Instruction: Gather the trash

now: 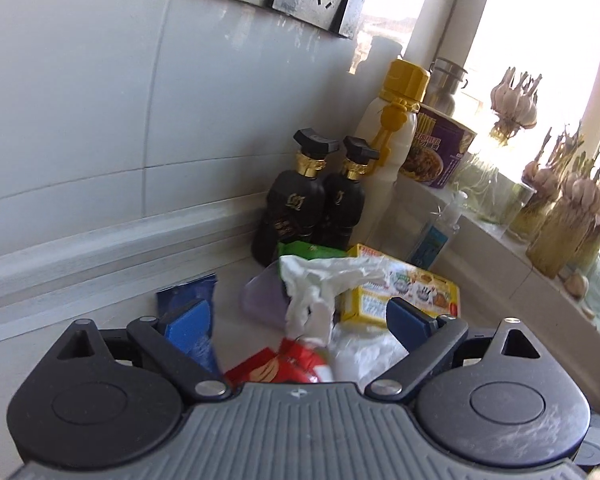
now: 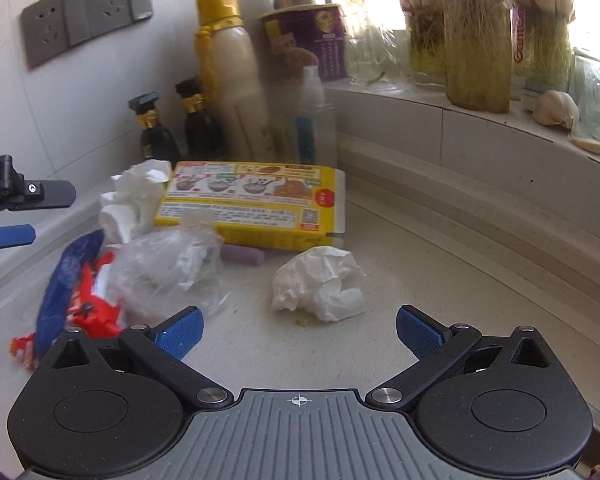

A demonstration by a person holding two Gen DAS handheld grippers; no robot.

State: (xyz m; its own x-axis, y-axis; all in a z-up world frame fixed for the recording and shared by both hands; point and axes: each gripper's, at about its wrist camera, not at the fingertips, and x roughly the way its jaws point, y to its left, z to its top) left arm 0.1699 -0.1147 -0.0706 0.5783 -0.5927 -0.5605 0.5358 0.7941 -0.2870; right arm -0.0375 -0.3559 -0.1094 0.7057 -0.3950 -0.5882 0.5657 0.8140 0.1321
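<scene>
Both grippers are spread wide, nothing held. The left gripper [image 1: 300,320] hangs over the heap by the wall, where a crumpled tissue [image 1: 316,288] sits between its fingers, likely the first pick. The right gripper [image 2: 300,330] lines up on a lone tissue wad [image 2: 318,282] on the open table [image 2: 440,280]. The yellow carton [image 2: 252,208], clear plastic bag [image 2: 164,264] and red wrapper [image 2: 96,300] crowd together; soy sauce bottles [image 2: 180,124] stand close behind, easy to knock.

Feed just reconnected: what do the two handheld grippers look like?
Both match: the left gripper and right gripper have a ribbed grey body, two round black housings, black linkage arms with silver pivots, and blue textured finger pads. A small crosshair mark sits mid-body. No cables or sleeves visible.
</scene>
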